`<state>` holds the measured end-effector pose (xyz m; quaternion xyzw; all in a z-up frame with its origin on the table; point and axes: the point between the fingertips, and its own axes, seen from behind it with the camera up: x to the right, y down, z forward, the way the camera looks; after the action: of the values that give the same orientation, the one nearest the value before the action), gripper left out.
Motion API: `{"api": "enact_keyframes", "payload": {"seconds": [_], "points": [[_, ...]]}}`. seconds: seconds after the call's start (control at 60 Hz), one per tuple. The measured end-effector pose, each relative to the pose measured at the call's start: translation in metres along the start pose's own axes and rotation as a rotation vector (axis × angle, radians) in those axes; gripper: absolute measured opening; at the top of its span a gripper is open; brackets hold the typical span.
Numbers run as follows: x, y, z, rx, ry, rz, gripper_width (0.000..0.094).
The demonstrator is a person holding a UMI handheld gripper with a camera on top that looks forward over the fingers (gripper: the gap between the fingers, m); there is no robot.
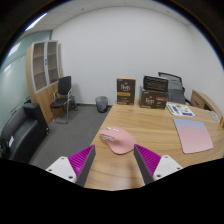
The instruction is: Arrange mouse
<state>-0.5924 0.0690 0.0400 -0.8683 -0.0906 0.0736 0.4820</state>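
1. A black office chair [22,135] stands on the grey floor at the far left, off the desk's left edge.
2. Behind it a tall wooden cabinet [43,72] with glass-fronted upper doors stands against the left wall, and a second black chair [63,98] sits just beside it.
3. A small dark waste bin [101,103] rests on the floor near the back wall, between that chair and a stack of cardboard boxes [125,92].
4. More boxes and dark equipment [155,90] are piled along the back wall, right of the first stack.
5. The wooden desk [150,125] fills the lower middle and right of the view.
6. The gripper [115,160] is released: its left magenta pad [82,160] and right magenta pad [148,158] stand well apart, low over the desk's near edge.
7. The pink mouse [116,139] lies on the desk near its left edge, just ahead of the fingertips and roughly centred between them, with a gap on either side; neither pad touches it.
8. A pink mouse mat [194,136] lies flat toward the desk's right side, well apart from the mouse.
9. Beyond the mat, near the desk's far right corner, lies a flat printed booklet or packet [181,109]; its print is too small to read.
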Motion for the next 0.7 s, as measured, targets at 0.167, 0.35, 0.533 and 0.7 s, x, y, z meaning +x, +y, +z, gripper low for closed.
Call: {"api": "enact_keyframes", "payload": {"seconds": [0.167, 0.35, 0.533, 0.7], "points": [[0.013, -0.006, 0.036, 0.020, -0.040, -0.041, 0.0815], [0.022, -0.005, 0.063, 0.006, -0.044, -0.013, 0.0817], [0.031, -0.020, 0.087, 0.003, -0.040, 0.029, 0.0832], [0.052, -0.034, 0.112, 0.005, 0.014, 0.074, 0.0834]]}}
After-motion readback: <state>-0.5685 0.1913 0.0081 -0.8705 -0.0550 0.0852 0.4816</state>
